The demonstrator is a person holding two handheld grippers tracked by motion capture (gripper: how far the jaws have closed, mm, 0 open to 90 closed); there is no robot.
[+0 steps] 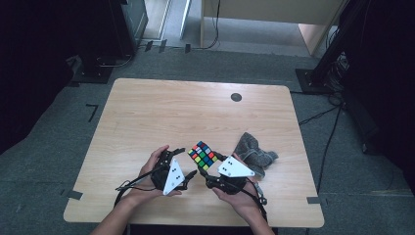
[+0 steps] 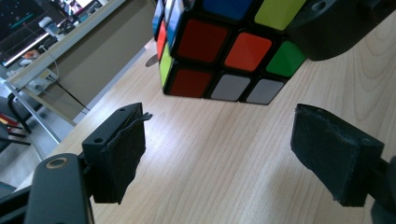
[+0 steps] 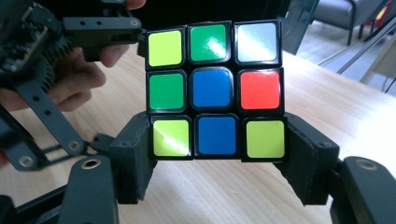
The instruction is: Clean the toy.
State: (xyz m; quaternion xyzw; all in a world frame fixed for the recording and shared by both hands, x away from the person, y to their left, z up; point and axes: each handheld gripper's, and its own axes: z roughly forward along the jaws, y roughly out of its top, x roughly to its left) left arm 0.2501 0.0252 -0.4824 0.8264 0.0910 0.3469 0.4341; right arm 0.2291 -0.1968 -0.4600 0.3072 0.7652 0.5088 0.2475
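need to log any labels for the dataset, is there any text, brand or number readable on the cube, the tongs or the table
None can be read.
Rubik's cube: plain colour stickers, no logo or print.
Right tongs, clamped on the cube's bottom layer: bare black pads, no marking.
Left tongs, open: no marking.
White plates: a few black dots, no characters.
Table: bare wood, a dark round spot, unlettered.

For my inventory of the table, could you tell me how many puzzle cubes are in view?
1. The puzzle cube is above the near middle of the table, clamped by its bottom layer in the right tongs, beside a grey cloth. Another cube could hide behind the hands, though none shows.
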